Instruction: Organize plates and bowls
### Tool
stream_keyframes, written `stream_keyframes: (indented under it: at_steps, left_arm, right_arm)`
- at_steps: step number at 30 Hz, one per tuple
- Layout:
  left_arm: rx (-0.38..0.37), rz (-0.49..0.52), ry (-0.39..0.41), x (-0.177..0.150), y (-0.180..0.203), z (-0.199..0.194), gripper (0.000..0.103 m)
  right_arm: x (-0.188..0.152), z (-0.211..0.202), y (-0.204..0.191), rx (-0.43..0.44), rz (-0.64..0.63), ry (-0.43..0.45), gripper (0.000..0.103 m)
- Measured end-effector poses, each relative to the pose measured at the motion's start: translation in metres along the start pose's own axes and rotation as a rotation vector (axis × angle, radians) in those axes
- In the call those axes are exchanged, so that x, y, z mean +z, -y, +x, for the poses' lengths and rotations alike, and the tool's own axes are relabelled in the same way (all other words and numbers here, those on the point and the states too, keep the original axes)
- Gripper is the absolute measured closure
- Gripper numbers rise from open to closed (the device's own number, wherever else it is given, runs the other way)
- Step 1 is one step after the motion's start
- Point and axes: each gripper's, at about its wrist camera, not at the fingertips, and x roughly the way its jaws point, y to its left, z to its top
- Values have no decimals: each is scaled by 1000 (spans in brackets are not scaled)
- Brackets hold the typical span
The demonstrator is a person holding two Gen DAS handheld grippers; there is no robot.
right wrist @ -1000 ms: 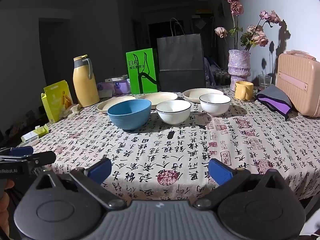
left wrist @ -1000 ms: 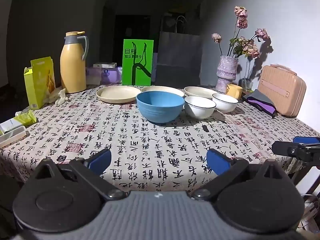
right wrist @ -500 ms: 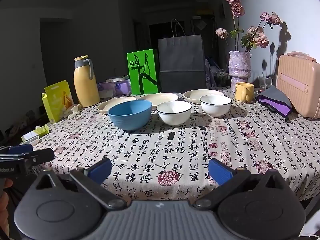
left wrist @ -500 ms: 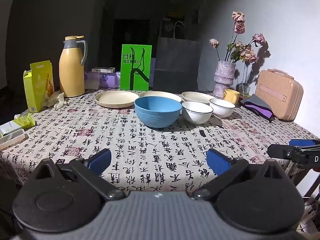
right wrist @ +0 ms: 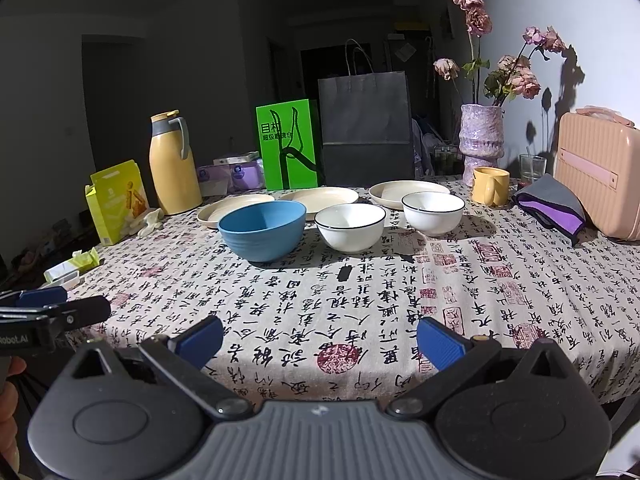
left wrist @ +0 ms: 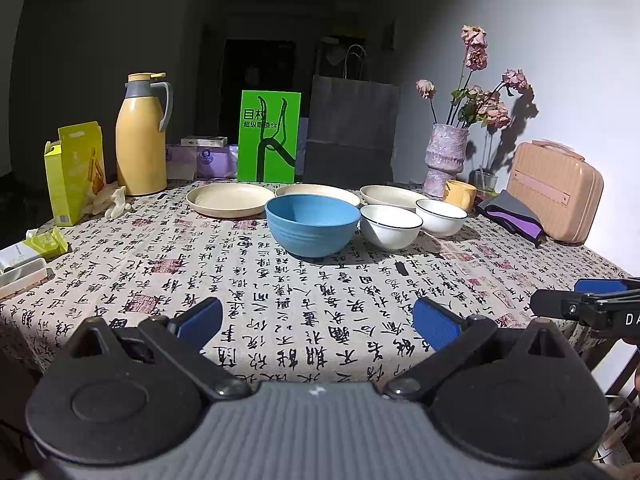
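Note:
A blue bowl (left wrist: 312, 224) (right wrist: 262, 230) stands mid-table with two white, dark-rimmed bowls (left wrist: 390, 226) (left wrist: 440, 217) to its right; the right wrist view shows them too (right wrist: 350, 226) (right wrist: 433, 212). Behind them lie three cream plates (left wrist: 230, 199) (left wrist: 320, 191) (left wrist: 390, 195). My left gripper (left wrist: 318, 320) is open over the table's near edge, holding nothing. My right gripper (right wrist: 320, 338) is open too, at the near edge, empty. Both stay well short of the bowls.
On the patterned tablecloth (left wrist: 280, 280): a yellow thermos (left wrist: 142, 144), yellow carton (left wrist: 76, 172), green box (left wrist: 269, 142), dark paper bag (left wrist: 352, 128), vase of dried flowers (left wrist: 446, 158), yellow mug (left wrist: 460, 195), pink case (left wrist: 558, 192), folded cloth (left wrist: 512, 214). Small packets (left wrist: 32, 252) lie at the left edge.
The left wrist view has tilted upward a little, so the dishes sit lower in its frame. The right gripper has barely moved. Both grippers stay open.

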Motion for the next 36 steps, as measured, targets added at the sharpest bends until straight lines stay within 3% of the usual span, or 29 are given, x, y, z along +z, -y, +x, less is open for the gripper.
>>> stream_keyframes:
  at_steps: [36]
  left_arm:
    - [-15, -20, 12, -3, -6, -1, 0]
  right_arm:
    - [0, -3, -2, -2, -8, 12, 0]
